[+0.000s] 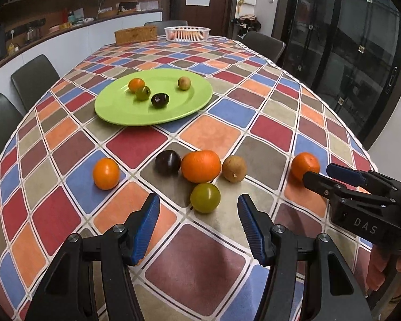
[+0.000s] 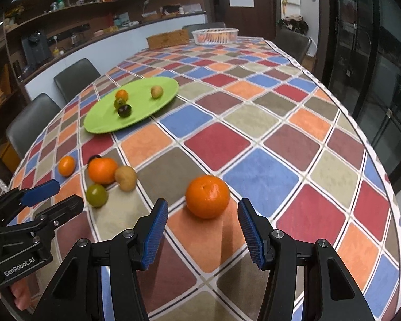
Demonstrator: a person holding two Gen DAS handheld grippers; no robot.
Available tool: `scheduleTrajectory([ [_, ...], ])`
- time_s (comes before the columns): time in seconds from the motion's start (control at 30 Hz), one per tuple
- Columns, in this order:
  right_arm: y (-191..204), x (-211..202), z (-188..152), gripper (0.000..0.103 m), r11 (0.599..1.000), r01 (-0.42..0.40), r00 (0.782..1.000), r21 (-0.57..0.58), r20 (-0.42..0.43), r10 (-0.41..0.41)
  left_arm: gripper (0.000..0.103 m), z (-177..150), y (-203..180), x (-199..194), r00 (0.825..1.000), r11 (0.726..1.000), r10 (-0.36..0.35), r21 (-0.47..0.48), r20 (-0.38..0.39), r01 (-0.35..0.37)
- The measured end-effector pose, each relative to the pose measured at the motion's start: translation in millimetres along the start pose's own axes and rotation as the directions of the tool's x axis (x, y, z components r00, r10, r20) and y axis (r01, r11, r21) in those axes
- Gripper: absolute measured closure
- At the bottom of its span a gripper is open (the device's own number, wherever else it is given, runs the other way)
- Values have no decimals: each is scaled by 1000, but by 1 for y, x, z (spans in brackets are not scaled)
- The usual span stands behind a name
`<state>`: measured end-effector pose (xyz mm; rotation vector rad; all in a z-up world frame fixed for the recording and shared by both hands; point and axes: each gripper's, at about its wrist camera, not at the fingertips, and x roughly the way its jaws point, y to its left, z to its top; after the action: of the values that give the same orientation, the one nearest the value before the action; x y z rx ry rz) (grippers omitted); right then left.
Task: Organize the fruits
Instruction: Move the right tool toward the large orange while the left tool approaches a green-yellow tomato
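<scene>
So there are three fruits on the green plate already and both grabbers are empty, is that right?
Not quite: the green plate holds four fruits, not three: a small orange one, a green one, a dark one and a tan one. The left wrist view shows them best. The rest stands: the left gripper and the right gripper are both empty.

The right claw (image 2: 200, 230) hung open above the checked table (image 2: 280, 139), its blue pads either side of a lone orange (image 2: 207, 196) but not touching it. To the left lay more fruit, with the left claw (image 2: 58, 196) just beside a green one (image 2: 96, 195). Farther back, a green plate (image 2: 147, 112) held four small fruits.
</scene>
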<state>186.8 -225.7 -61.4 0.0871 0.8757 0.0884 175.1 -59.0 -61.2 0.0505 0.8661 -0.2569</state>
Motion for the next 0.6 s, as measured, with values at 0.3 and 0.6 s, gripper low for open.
scheduleTrajectory([
  [0.3,-4,12,0,48,1000,7,1000,5,-25,-7,44,4,0,19,1000,1000,0,-3,-31,0],
  [0.6,-7,23,4,48,1000,12,999,11,-42,-11,66,6,-1,31,998,1000,-27,-12,-58,26],
])
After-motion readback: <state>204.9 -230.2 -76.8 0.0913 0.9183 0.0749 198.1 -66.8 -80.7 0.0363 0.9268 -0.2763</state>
